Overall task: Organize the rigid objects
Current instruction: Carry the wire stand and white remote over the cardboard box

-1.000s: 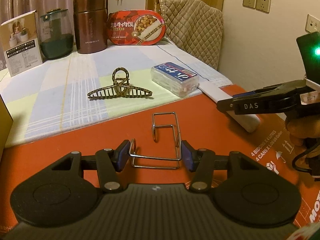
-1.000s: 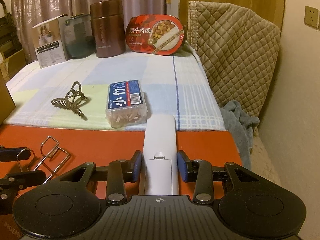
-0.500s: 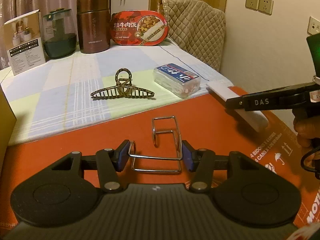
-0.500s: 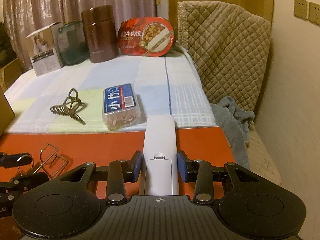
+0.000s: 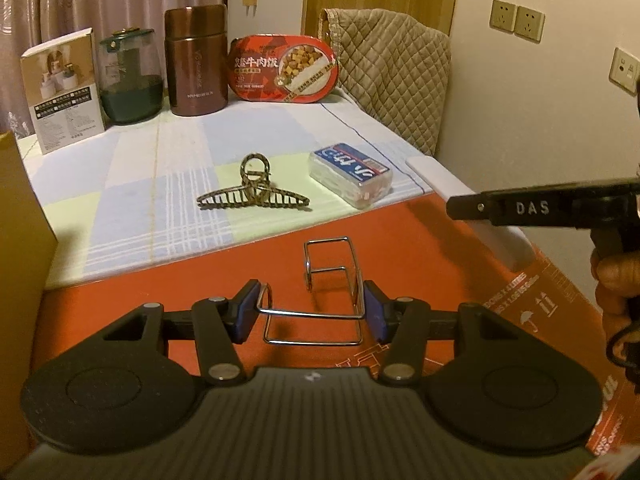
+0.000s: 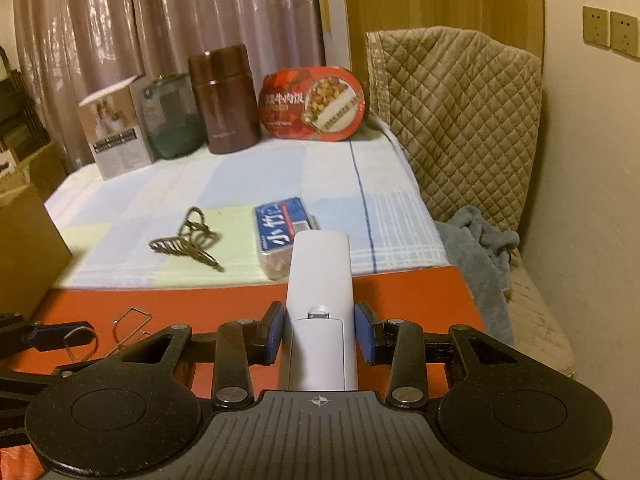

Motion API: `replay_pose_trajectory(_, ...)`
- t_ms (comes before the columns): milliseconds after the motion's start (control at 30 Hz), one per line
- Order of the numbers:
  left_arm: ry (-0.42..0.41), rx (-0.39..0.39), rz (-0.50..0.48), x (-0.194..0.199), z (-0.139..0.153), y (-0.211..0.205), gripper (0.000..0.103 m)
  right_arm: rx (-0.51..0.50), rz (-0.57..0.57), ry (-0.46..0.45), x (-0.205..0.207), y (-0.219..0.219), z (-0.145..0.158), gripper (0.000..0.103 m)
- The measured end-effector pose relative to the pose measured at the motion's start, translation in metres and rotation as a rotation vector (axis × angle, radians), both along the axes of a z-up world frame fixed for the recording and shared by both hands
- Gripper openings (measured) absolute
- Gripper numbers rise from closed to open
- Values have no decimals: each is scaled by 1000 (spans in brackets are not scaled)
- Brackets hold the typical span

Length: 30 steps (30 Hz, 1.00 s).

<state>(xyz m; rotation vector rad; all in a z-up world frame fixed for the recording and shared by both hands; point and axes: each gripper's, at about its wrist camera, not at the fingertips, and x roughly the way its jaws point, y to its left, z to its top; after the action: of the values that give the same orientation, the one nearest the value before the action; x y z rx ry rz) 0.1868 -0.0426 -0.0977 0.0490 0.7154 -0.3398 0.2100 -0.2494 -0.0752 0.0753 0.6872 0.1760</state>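
Note:
My left gripper (image 5: pixel 310 312) is shut on a bent metal wire rack (image 5: pixel 320 280) and holds it just above the orange box top (image 5: pixel 160 292). My right gripper (image 6: pixel 319 334) is shut on a long white remote (image 6: pixel 320 280), lifted off the orange box; it also shows in the left wrist view (image 5: pixel 436 176). A brown claw hair clip (image 5: pixel 253 192) and a clear toothpick box with a blue label (image 5: pixel 350 174) lie on the checked cloth beyond. The wire rack shows at the lower left of the right wrist view (image 6: pixel 128 330).
At the back stand a white carton (image 5: pixel 62 88), a dark green jar (image 5: pixel 130 80), a brown flask (image 5: pixel 196 60) and a red meal tub (image 5: pixel 282 68). A quilted chair back (image 5: pixel 396 76) and wall are right. A cardboard box (image 5: pixel 20 240) is left. A grey towel (image 6: pixel 480 248) lies right.
My right gripper has lifted the white remote up off the orange box. My left gripper has risen slightly with the wire rack in it.

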Motion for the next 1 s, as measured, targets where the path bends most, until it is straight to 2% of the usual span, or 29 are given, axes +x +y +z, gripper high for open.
replay_pose_trajectory(267, -21, -13, 43, -15, 45, 21, 49, 75, 9, -7, -27, 22, 29, 35)
replay_pose_trajectory(533, -57, -10, 128, -37, 108, 69, 49, 153, 107, -36, -47, 79, 81, 35)
replay_pose_trajectory(767, -88, 31, 222, -64, 155, 143, 49, 204, 251, -51, -59, 156, 122, 35)
replay_pose_trajectory(1000, -66, 87, 341, -89, 166, 230, 49, 227, 394, -18, -68, 242, 134, 35)
